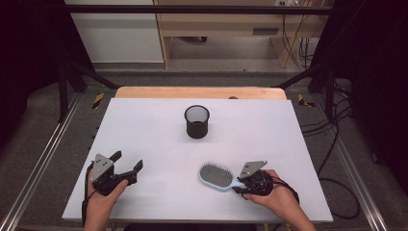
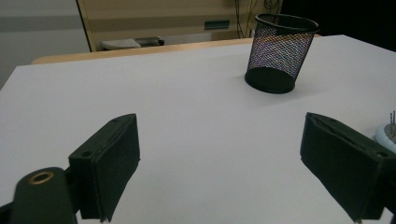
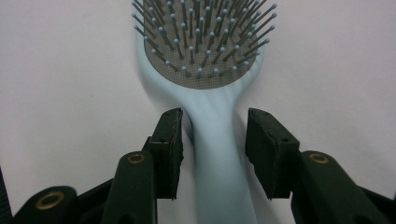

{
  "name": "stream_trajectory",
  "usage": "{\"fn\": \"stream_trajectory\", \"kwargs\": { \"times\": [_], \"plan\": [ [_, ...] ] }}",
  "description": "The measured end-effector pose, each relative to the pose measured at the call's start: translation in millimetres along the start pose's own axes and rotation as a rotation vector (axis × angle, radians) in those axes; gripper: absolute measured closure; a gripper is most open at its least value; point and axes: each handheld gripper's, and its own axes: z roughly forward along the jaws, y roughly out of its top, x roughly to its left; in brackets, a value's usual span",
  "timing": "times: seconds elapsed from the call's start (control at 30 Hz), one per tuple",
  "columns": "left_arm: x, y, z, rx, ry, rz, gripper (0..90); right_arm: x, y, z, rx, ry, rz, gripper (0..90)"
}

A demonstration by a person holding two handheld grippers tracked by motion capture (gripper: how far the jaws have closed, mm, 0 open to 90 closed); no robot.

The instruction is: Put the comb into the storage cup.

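A light blue hairbrush (image 1: 216,175) lies bristles up on the white tabletop (image 1: 144,125), near the front right. Its handle (image 3: 217,154) runs between the jaws of my right gripper (image 3: 215,114). The left pad is at the handle's side and a narrow gap remains at the right pad, so the gripper is open around the handle. In the high view the right gripper (image 1: 237,184) sits at the brush's handle end. My left gripper (image 1: 128,160) rests at the front left with its jaws wide open and nothing between them. In its own view the left gripper (image 2: 219,126) faces bare tabletop.
A black wire-mesh cup (image 1: 197,121) stands upright at the table's middle back, ahead and to the right in the left gripper view (image 2: 279,51). The brush's edge (image 2: 387,135) shows at that view's right border. A wooden strip (image 1: 199,92) lines the far edge.
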Motion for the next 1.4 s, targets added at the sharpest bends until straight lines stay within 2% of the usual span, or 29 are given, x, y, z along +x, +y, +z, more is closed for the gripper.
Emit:
{"fn": "stream_trajectory", "kwargs": {
  "times": [0.17, 0.37, 0.43, 0.73, 0.83, 1.0, 1.13, 1.17, 1.4],
  "plan": [
    [-0.7, 0.2, 0.3, 0.002, -0.003, 0.004, 12.3, -1.9, 2.1, 1.1, 0.017, 0.031, -0.011, 60.6],
    [-1.9, 0.3, 0.5, 0.005, -0.006, 0.008, 12.6, -3.3, 1.3, 1.2, 0.012, 0.042, 0.0, 63.6],
    [-3.2, 0.0, 1.2, 0.01, -0.007, 0.015, 12.7, -2.4, 2.3, 0.9, 0.024, 0.048, 0.022, 69.0],
    [-7.0, 1.1, 2.0, 0.005, -0.014, 0.023, 12.9, -0.6, 4.4, 0.9, 0.033, 0.032, 0.035, 69.6],
    [-8.1, 1.9, 1.9, 0.001, -0.017, 0.024, 13.1, 0.9, 5.2, 0.8, 0.025, 0.007, 0.028, 69.7],
    [-10.9, 3.2, 1.1, -0.008, -0.026, 0.017, 13.1, -3.1, 8.4, 3.4, -0.014, -0.047, 0.05, 69.7],
    [-20.3, 7.1, 3.5, -0.008, -0.076, 0.011, 12.5, -6.6, 14.9, 4.2, -0.062, -0.085, 0.07, 69.7],
    [-20.3, 7.1, 3.5, -0.008, -0.076, 0.011, 11.9, -7.4, 17.0, 4.8, -0.074, -0.096, 0.07, 69.7],
    [-37.9, 27.3, 13.5, -0.025, -0.176, 0.013, 8.2, -9.8, 30.1, 7.8, -0.148, -0.16, 0.087, 69.7]
  ]
}}
